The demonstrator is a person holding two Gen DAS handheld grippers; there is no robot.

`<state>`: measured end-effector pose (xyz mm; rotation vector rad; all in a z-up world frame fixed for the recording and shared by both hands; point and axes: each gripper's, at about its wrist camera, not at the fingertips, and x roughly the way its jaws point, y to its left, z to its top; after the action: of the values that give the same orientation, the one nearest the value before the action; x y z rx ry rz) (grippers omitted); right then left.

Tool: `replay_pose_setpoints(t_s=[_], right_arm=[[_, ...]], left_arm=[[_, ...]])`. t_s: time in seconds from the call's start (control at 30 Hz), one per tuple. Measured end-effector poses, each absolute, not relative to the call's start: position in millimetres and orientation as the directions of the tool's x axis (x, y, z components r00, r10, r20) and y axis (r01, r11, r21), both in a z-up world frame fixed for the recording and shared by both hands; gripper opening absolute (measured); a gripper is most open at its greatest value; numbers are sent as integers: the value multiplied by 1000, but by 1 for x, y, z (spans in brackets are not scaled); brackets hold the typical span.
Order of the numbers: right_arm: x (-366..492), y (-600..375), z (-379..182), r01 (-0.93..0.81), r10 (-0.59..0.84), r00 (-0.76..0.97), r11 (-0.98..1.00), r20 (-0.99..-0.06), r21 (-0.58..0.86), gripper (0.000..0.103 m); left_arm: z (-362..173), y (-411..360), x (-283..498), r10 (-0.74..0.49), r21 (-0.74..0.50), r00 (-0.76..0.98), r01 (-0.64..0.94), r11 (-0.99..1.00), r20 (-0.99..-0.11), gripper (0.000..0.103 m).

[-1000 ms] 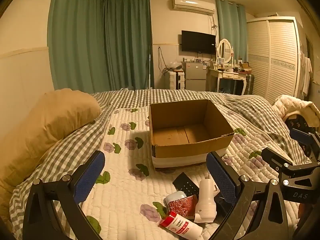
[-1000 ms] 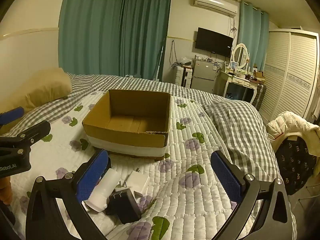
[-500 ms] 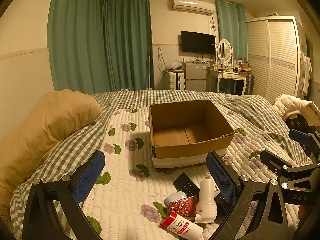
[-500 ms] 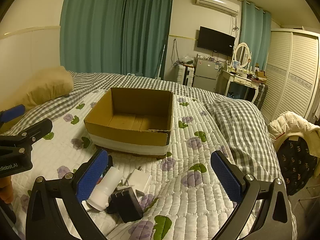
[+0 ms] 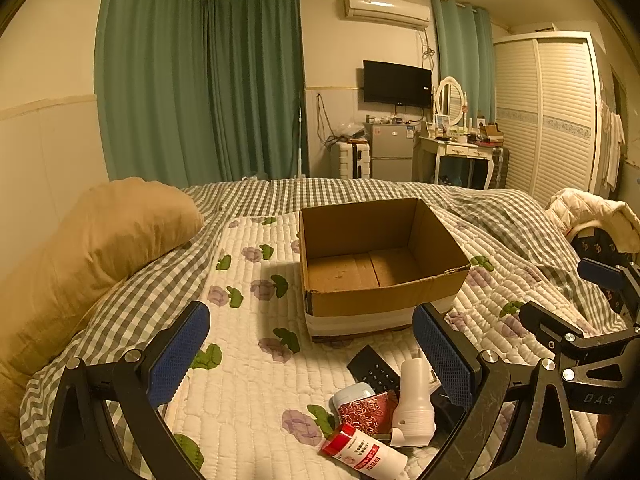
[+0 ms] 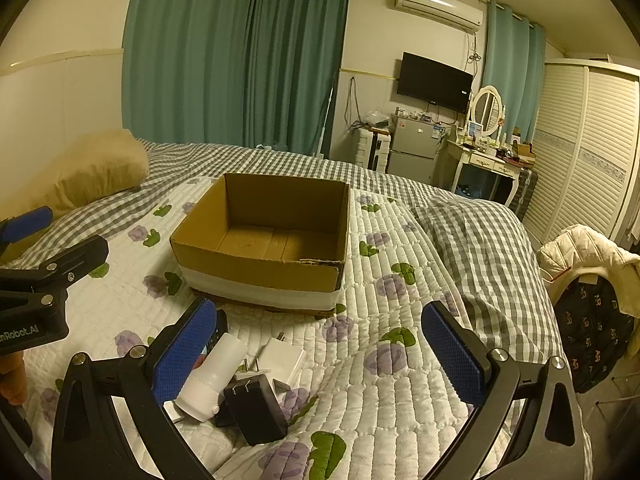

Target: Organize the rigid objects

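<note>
The left gripper [image 5: 310, 354] is hovering with its jaws spread wide and nothing between the blue pads; the right gripper [image 6: 320, 354] is doing the same, gaping and holding nothing. Both are hanging above the quilt [image 5: 248, 384]. Below the left gripper's right finger, a small cluster is lying near one another: a black remote [image 5: 374, 368], a white bottle [image 5: 414, 400], a red patterned box [image 5: 370, 412] and a red-capped tube [image 5: 364, 450]. By the right gripper's left finger, a black plug adapter [image 6: 256, 408] and a white charger [image 6: 282, 360] are sitting beside that bottle; whether they are touching is hard to tell. Beyond the items, the open cardboard box [image 5: 380, 300] is standing empty on the quilt, near a tan pillow [image 5: 100, 240].
</note>
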<state>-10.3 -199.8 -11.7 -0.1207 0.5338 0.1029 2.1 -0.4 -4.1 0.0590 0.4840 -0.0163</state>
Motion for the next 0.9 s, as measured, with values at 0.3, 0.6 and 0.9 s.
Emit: replay_pose_setpoints(t_s=[0.3, 0.6, 0.9], right_arm=[[-8, -198, -14, -128, 61, 849, 988, -524, -92, 103], [-8, -199, -15, -128, 61, 847, 988, -528, -91, 103], [-8, -197, -16, -131, 63, 846, 987, -529, -92, 103]], left_arm=[[-6, -1, 3, -2, 55, 884, 31, 998, -468, 103], [-7, -1, 3, -2, 55, 884, 31, 998, -468, 103], [-7, -1, 3, -2, 54, 883, 31, 998, -469, 103]])
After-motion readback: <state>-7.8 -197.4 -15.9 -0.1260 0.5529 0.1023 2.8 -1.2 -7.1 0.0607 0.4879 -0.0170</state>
